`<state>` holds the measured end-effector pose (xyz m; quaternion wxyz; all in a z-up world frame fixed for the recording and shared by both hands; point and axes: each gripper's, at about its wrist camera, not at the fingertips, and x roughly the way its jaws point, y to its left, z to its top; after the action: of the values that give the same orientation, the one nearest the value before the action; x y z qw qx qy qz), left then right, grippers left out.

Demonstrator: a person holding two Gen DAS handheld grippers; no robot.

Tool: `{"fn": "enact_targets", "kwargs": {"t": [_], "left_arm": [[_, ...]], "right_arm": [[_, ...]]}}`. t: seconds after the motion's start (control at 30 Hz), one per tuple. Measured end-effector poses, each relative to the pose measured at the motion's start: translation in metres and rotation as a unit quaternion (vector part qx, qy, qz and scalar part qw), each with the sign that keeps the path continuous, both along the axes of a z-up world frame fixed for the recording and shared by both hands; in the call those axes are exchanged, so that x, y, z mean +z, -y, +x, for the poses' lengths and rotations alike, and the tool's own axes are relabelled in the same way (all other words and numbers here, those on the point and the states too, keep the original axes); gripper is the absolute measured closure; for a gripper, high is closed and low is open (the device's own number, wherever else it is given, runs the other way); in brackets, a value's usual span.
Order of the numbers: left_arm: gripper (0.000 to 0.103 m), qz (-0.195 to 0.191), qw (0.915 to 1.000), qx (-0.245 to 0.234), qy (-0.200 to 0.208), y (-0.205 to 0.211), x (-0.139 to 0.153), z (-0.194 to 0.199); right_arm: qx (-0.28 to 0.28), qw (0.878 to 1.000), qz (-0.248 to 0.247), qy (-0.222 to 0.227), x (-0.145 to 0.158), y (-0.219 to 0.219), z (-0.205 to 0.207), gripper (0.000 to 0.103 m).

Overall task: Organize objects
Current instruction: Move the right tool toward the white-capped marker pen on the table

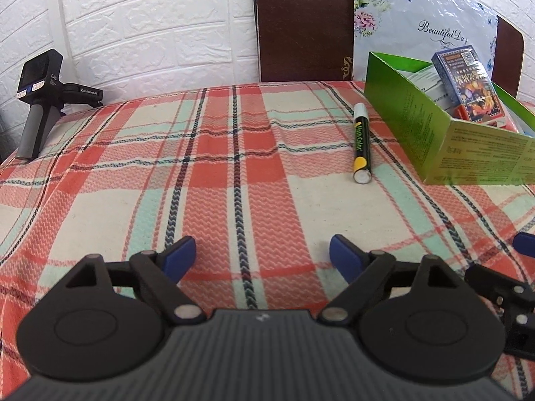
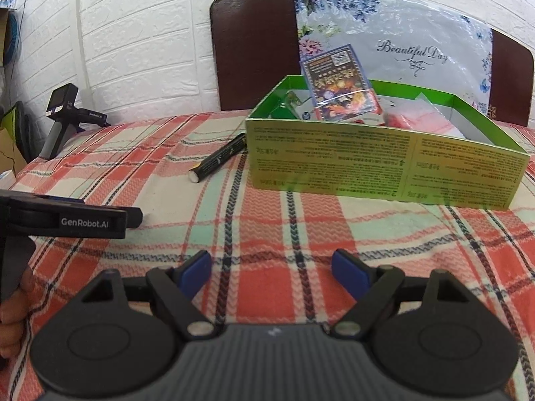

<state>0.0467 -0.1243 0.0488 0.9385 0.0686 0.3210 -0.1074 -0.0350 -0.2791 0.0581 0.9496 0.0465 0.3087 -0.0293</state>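
A black marker pen with a white cap lies on the plaid tablecloth, just left of an open green box. The box holds a card deck standing on end, and other items. In the right wrist view the pen lies at the box's left corner, with the deck and a pink packet inside. My left gripper is open and empty, low over the cloth, well short of the pen. My right gripper is open and empty in front of the box.
A spare handheld gripper device stands at the table's far left corner. A brown chair back with a floral plastic bag stands behind the table, against a white brick wall. The left gripper's body shows at the right wrist view's left edge.
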Motion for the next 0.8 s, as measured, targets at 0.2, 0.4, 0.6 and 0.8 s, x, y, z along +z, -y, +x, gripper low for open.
{"fn": "enact_targets", "kwargs": {"t": [0.2, 0.4, 0.6, 0.8], "left_arm": [[0.011, 0.004, 0.9999, 0.005, 0.011, -0.013, -0.001, 0.007], [0.009, 0.004, 0.9997, 0.018, 0.016, -0.031, -0.001, 0.015], [0.009, 0.003, 0.9986, 0.046, 0.027, -0.056, -0.001, 0.026], [0.007, -0.010, 0.9980, 0.055, 0.031, -0.068, -0.003, 0.030]], "right_arm": [[0.024, 1.000, -0.007, -0.005, 0.000, -0.019, 0.011, 0.020], [0.045, 0.999, -0.004, -0.011, 0.002, -0.037, 0.028, 0.020], [0.062, 0.998, 0.002, -0.013, 0.004, -0.057, 0.062, 0.020], [0.041, 0.999, 0.026, -0.013, 0.003, -0.066, 0.105, 0.021]]}}
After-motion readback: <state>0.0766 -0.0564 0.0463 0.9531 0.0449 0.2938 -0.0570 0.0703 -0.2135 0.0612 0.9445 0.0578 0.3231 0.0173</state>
